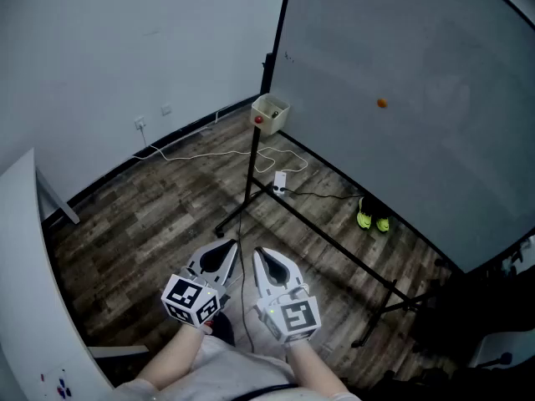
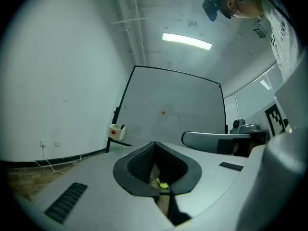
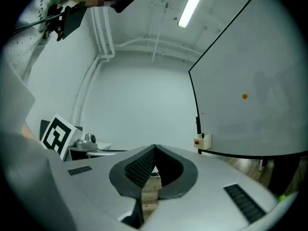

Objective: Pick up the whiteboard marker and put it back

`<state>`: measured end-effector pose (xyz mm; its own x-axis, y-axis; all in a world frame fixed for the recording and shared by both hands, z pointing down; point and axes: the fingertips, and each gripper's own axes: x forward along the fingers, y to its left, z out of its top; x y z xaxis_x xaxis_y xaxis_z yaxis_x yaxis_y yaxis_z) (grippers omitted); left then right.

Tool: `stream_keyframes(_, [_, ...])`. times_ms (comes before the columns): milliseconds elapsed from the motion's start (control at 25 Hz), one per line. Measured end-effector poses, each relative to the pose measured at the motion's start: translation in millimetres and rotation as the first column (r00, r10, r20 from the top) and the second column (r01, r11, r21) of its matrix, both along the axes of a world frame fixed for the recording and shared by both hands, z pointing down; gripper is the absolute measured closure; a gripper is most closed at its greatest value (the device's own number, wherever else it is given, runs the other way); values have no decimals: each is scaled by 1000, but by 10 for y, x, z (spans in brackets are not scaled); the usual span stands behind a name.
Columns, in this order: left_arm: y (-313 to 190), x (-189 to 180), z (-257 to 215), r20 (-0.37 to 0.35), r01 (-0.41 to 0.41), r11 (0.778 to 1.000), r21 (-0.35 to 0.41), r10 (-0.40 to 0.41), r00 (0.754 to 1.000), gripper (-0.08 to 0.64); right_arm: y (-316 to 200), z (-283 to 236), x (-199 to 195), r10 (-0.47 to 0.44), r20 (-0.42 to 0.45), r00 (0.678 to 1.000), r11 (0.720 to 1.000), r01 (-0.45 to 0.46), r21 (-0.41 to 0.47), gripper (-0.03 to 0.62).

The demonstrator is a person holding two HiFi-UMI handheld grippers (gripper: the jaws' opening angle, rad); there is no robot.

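Note:
A small white holder box (image 1: pixel 270 113) with a red spot hangs on the left post of the whiteboard (image 1: pixel 401 98). A dark whiteboard marker (image 2: pixel 122 127) stands up out of that box (image 2: pixel 115 131); the marker (image 3: pixel 203 135) also shows in the right gripper view. Both grippers are held side by side low in the head view, far from the board, pointing level toward it. The left gripper (image 1: pixel 226 247) has its jaws together with nothing in them (image 2: pixel 154 144). The right gripper (image 1: pixel 261 256) is likewise shut and empty (image 3: pixel 153 149).
The board's black stand legs (image 1: pixel 318 228) spread over the wood floor. A power strip with white cables (image 1: pixel 280 180) and yellow-green shoes (image 1: pixel 373 220) lie near them. An orange magnet (image 1: pixel 381 103) sits on the board. A white table edge (image 1: pixel 25 291) curves along the left.

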<state>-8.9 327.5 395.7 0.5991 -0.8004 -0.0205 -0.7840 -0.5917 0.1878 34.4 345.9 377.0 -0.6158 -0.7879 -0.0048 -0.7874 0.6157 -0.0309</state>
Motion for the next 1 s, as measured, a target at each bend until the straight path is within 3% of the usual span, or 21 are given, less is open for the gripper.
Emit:
stream_keyframes(360, [-566, 18, 107, -17, -22, 1000, -1, 22, 1000, 545, -572, 109, -12, 31, -39, 999, 999, -32, -26, 574])
stream_keyframes(600, [-1294, -100, 137, -26, -50, 999, -16, 50, 998, 545, -1252, 177, -238, 15, -34, 999, 999, -16, -31, 574])
stream_keyframes(1000, [-2545, -260, 44, -26, -130, 992, -11, 129, 991, 545, -2503, 82, -404, 94, -16, 995, 994, -94, -59, 572])
